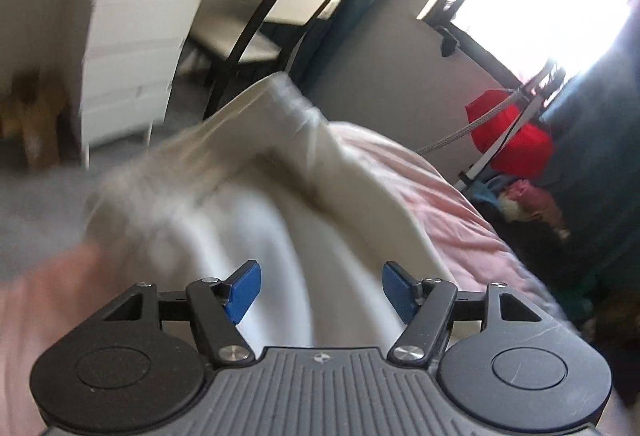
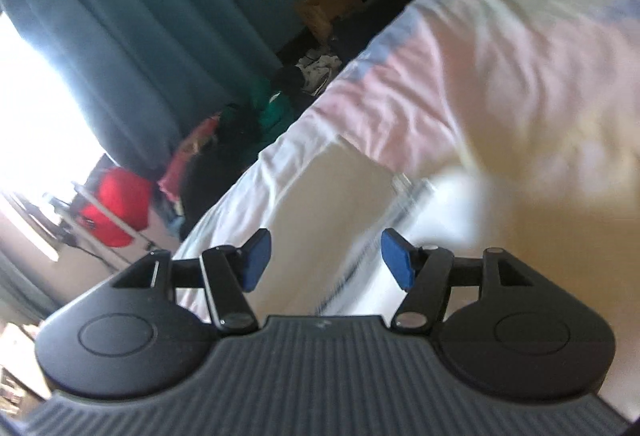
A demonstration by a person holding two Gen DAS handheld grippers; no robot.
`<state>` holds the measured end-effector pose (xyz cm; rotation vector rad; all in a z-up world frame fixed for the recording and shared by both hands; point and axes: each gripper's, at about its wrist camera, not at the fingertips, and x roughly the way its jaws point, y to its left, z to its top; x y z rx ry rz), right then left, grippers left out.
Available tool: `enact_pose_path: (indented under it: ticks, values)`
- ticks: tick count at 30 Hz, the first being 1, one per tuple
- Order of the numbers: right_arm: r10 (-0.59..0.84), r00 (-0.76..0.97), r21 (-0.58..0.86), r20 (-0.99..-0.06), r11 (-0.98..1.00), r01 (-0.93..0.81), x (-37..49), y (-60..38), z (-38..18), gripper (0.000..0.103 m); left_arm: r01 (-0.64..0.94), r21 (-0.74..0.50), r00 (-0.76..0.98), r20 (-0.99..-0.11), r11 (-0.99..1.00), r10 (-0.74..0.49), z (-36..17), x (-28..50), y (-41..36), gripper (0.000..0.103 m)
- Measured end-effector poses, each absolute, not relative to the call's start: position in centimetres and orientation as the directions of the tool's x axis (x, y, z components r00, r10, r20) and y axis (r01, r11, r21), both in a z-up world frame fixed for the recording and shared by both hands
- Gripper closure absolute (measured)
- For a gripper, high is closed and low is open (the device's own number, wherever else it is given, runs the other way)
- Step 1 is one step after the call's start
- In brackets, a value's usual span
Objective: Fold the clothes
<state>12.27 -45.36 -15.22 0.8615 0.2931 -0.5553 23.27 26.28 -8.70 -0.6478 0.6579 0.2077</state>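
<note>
1. Your left gripper (image 1: 322, 290) had its blue pads wide apart, nothing between them, hovering over the cream garment (image 1: 256, 204).
2. Your right gripper (image 2: 326, 260): pads apart too, empty, cream garment (image 2: 336, 188) under it, blurry.
3. Garment lay rumpled on the pink bedsheet (image 1: 420, 188), near the bed edge.
4. Farther back: black chair (image 1: 260, 20), white drawers (image 1: 128, 64), red bag (image 1: 508, 132), teal curtain (image 2: 140, 16).

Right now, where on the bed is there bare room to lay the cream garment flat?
Bare pink sheet lies right of the cream garment, up to the bed edge, and beyond it in the right wrist view. Crowded: the floor beside the bed holds a clothes pile and a red bag. Both grippers, left and right, are open.
</note>
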Motion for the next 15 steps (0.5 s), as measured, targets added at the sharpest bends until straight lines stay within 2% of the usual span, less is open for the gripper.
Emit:
enact_pose_path:
  ticks: [5, 8, 11, 15]
  values:
    - [-0.237, 0.837, 0.755, -0.493, 0.361, 0.547, 7.0, -44.0, -18.0, 0.039, -0.46, -0.599, 0.757, -0.65, 0.655, -0.064, -9.9, 18.4, 27.8, 0.031]
    - [-0.117, 0.838, 0.769, -0.534, 0.346, 0.538, 7.3, -43.6, -19.5, 0.039, -0.489, -0.612, 0.75, -0.659, 0.621, -0.059, -10.7, 17.3, 28.3, 0.029]
    - [-0.07, 0.84, 0.781, -0.538, 0.335, 0.527, 8.3, -43.2, -21.1, 0.039, -0.473, -0.615, 0.752, -0.655, 0.631, -0.074, -12.2, 17.8, 28.1, 0.028]
    - [-0.121, 0.858, 0.792, -0.499, 0.34, 0.508, 10.0, -43.3, -22.2, 0.041, -0.467, -0.645, 0.761, -0.641, 0.605, -0.096, -14.1, 19.5, 28.7, 0.033]
